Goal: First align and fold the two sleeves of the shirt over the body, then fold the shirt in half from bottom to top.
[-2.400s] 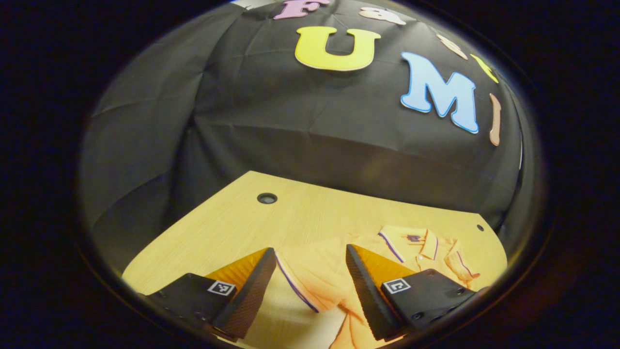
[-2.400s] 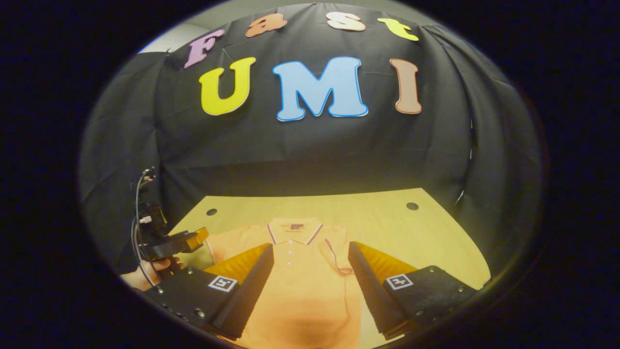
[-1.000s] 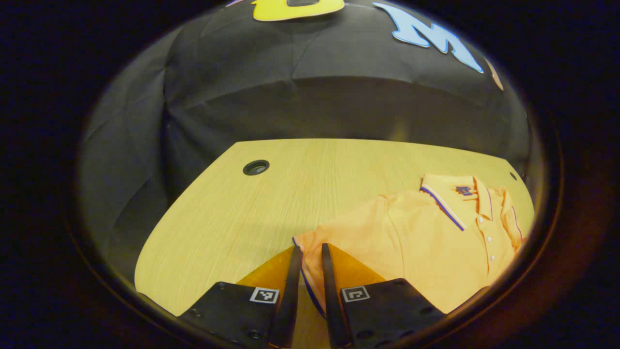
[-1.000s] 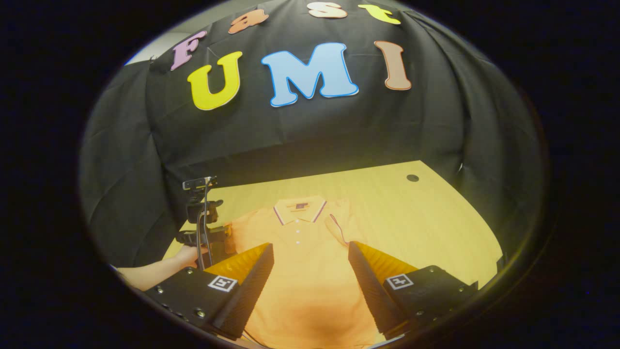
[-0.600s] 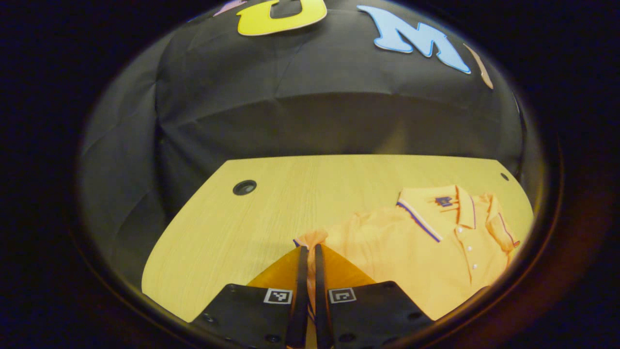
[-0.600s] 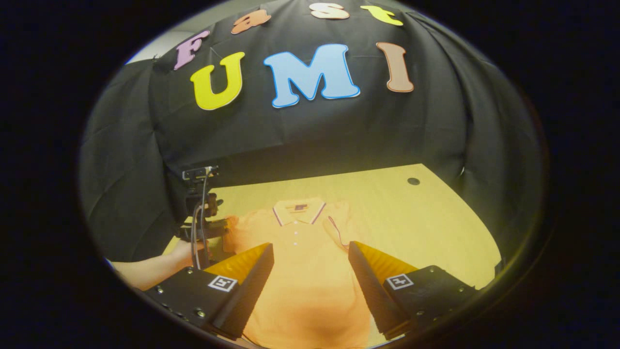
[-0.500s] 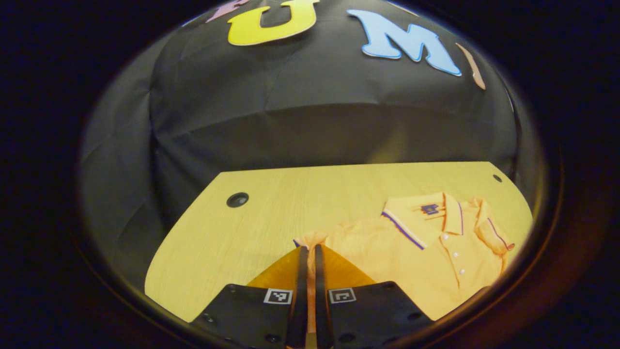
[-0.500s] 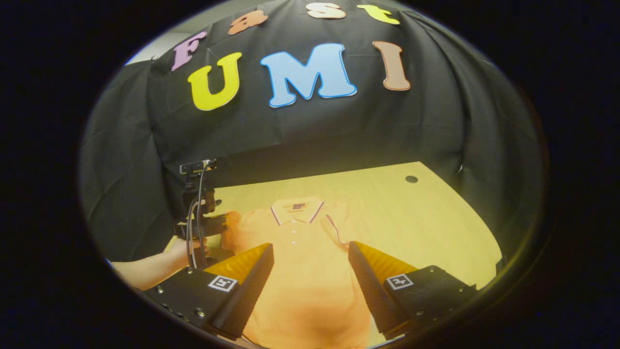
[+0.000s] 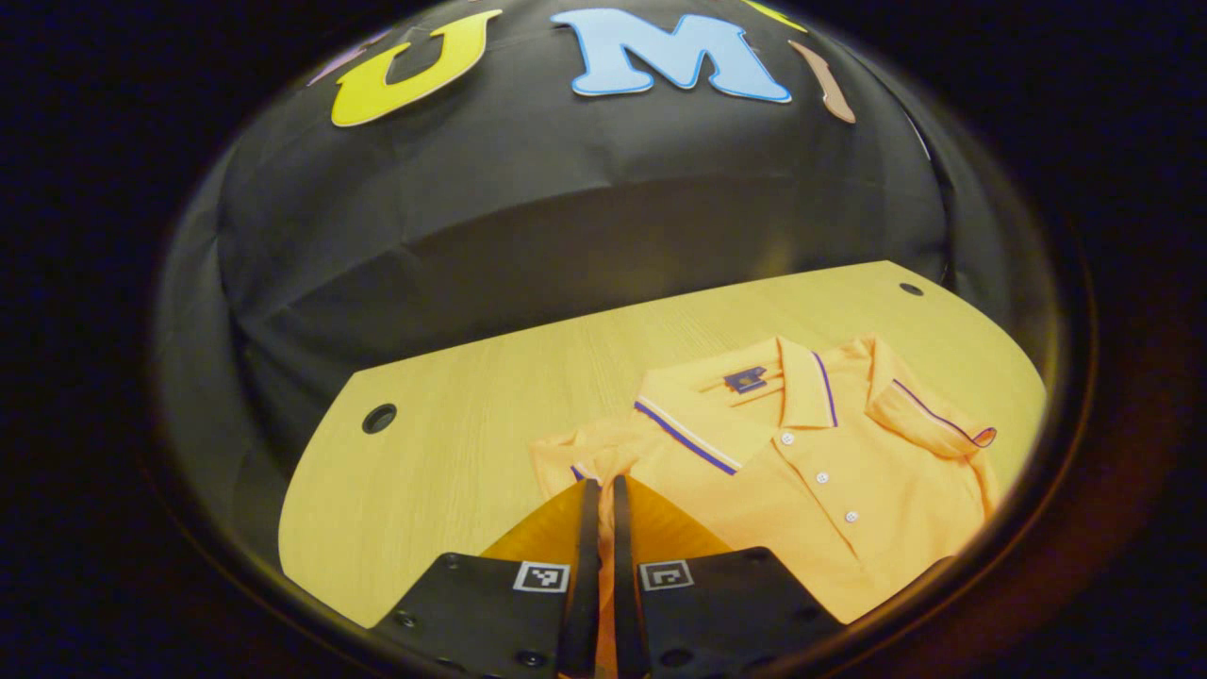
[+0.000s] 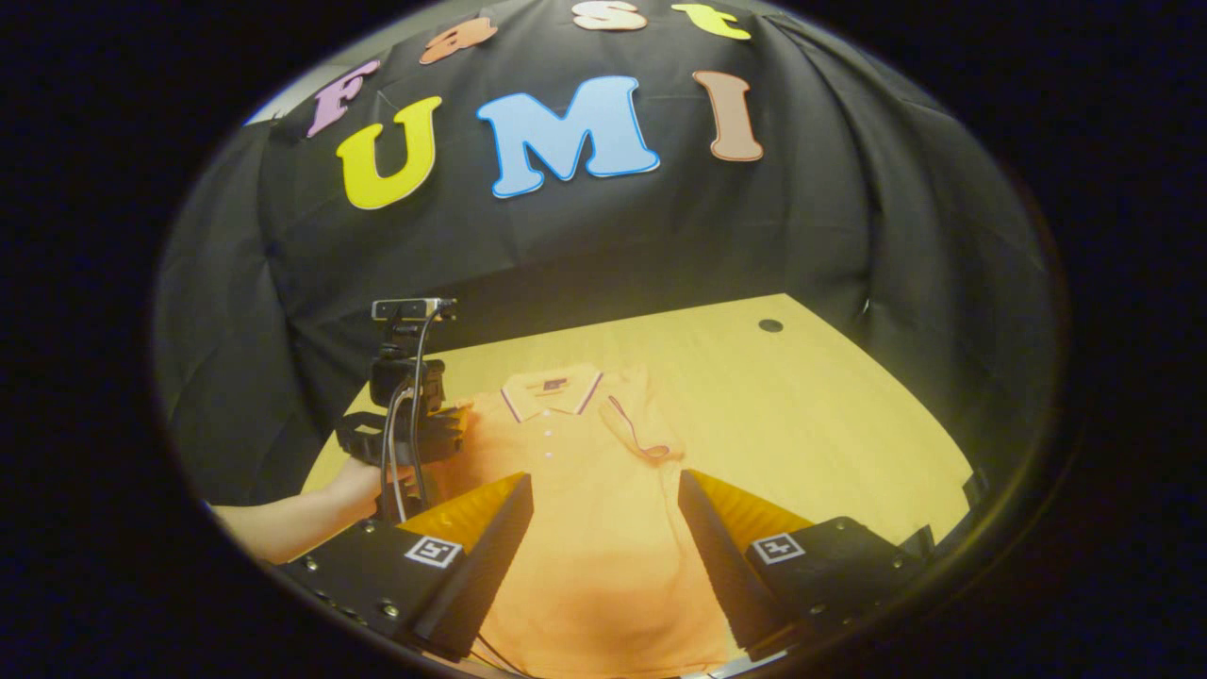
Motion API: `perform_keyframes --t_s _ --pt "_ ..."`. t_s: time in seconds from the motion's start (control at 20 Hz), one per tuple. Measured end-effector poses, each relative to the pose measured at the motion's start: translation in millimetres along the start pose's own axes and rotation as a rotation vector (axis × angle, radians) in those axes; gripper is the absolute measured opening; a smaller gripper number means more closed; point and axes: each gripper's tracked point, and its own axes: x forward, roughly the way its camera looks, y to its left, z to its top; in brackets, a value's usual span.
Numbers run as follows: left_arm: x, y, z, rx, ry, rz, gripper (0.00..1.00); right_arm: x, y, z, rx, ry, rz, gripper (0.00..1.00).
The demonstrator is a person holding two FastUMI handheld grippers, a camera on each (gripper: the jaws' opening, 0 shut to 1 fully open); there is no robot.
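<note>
With its fingers pressed together, the left gripper (image 9: 600, 528) pinches the sleeve (image 9: 575, 457) on its own side of the orange shirt (image 9: 801, 490), the cloth bunched and lifted toward the collar (image 9: 745, 405). The shirt lies face up on the wooden table (image 9: 453, 415), and the other sleeve (image 9: 929, 420) is already folded over the body, beside the collar. The right gripper (image 10: 603, 538) hangs above the shirt's lower body, fingers spread wide, holding nothing. A hand (image 10: 363, 481) holds the left gripper beside the shirt's shoulder.
</note>
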Motion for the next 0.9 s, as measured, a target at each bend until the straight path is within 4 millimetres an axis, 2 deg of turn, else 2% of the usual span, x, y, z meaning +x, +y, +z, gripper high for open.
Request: perform_keyframes --t_s 0.35,0.4,0.45,0.55,0.6,0.65,0.7,0.75,0.9 --pt "6 -15 -6 -0.005 0.024 -0.030 0.16 -5 -17 -11 0.019 0.017 -0.013 0.96" --pt "6 -16 -7 -0.011 0.027 -0.033 0.24 -7 -20 -11 0.017 0.014 -0.016 0.96" --pt "6 -17 -8 -0.015 0.030 -0.031 0.23 -9 -23 -12 0.022 0.014 -0.017 0.96" --pt "0 -19 -5 -0.031 0.023 -0.029 0.54 -10 -26 -14 0.036 0.018 -0.011 0.96" --pt "-3 -20 -3 -0.043 0.016 -0.030 0.77 -10 -28 -14 0.037 0.020 -0.009 0.96" --pt "-8 -22 0 -0.057 0.007 -0.035 0.76 -10 -29 -15 0.034 0.021 -0.006 0.96" --pt "-13 -24 2 -0.068 -0.003 -0.039 0.84 -11 -31 -15 0.028 0.020 -0.003 0.94" --pt "-18 -24 4 -0.074 -0.012 -0.038 0.84 -11 -31 -16 0.018 0.018 0.001 0.94" --pt "-42 -21 8 -0.093 -0.036 -0.030 0.92 -11 -34 -21 -0.013 0.018 0.013 0.96"
